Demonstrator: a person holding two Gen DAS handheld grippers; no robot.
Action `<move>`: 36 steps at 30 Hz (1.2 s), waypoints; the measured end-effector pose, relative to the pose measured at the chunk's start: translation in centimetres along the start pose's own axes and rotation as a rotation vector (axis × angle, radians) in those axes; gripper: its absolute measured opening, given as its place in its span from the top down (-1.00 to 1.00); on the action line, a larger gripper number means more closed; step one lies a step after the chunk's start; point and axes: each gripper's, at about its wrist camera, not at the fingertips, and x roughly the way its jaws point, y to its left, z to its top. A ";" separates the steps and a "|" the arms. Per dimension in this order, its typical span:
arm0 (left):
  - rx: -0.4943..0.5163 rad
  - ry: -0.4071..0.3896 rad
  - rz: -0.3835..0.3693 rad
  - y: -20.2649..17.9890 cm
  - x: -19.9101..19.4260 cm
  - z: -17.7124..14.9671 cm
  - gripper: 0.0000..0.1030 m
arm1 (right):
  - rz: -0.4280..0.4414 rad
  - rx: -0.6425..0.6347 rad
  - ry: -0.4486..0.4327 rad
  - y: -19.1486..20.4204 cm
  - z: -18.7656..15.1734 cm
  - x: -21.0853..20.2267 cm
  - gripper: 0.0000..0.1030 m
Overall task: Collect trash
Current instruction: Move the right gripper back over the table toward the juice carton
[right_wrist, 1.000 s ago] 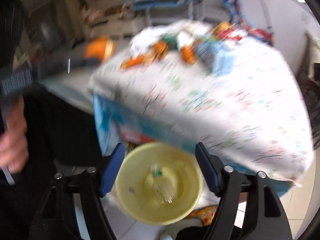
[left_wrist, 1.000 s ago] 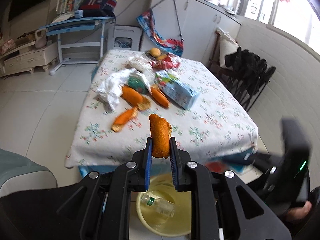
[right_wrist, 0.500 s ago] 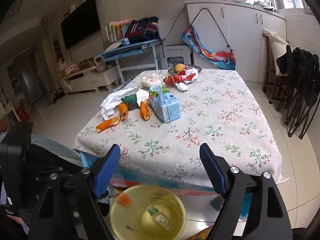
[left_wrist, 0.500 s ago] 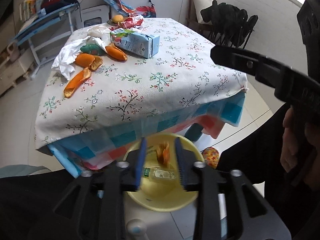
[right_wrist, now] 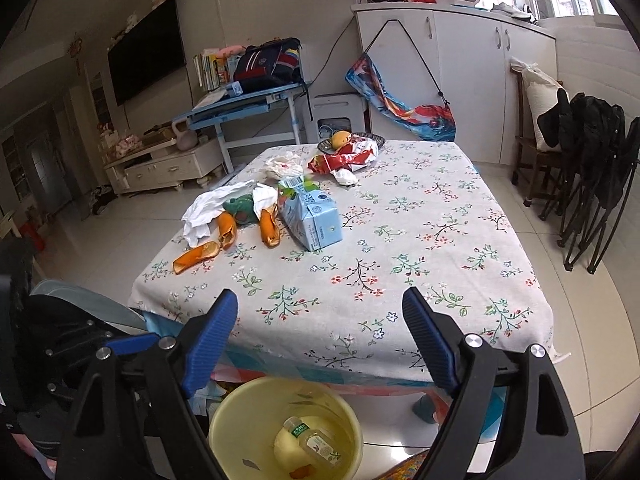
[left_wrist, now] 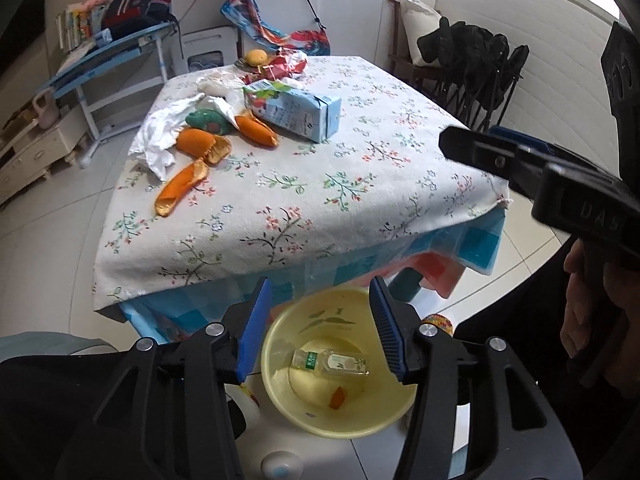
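Left tool (left_wrist: 320,328) hangs over the yellow bin (left_wrist: 280,344) on the floor at the near edge of the desk (left_wrist: 360,184), its blue jaws partway apart and opening with nothing between them. Directly below, an orange peel scrap (left_wrist: 338,396) lies on the bin's bottom beside a clear plastic bottle (left_wrist: 328,361), so the aim down over the bin fits a drop straight in rather than a toss.

Right tool (right_wrist: 320,340) is held wide and empty, pointing across the desk toward what is left to collect. That trash sits in a loose cluster at the far left part of the cloth: three orange peels (right_wrist: 196,256), crumpled white tissue (right_wrist: 208,208), a green wrapper (right_wrist: 240,208), a light-blue carton (right_wrist: 312,216) lying on its side, and farther back a red-and-white wrapper (right_wrist: 348,158). A yellow fruit (right_wrist: 340,138) rests on a dark dish by that wrapper; whether it counts as trash I cannot say from here.

Keeping the bin tucked against the desk's near edge keeps each carry short. With one tool emptied and the other open and facing the pile, the next piece, probably the nearest peel, looks like the right tool's to fetch.
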 end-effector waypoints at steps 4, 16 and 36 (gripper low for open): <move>-0.005 -0.014 0.018 0.2 -0.2 0.1 0.04 | -0.003 -0.017 0.004 0.3 -0.1 0.0 -0.59; 0.000 -0.053 0.076 0.4 -0.8 0.3 -0.03 | -0.004 -0.039 0.015 0.6 -0.2 0.0 -0.64; -0.089 -0.182 0.176 4.2 -3.8 3.4 -0.31 | 0.048 -0.027 0.028 1.5 0.5 0.7 -0.69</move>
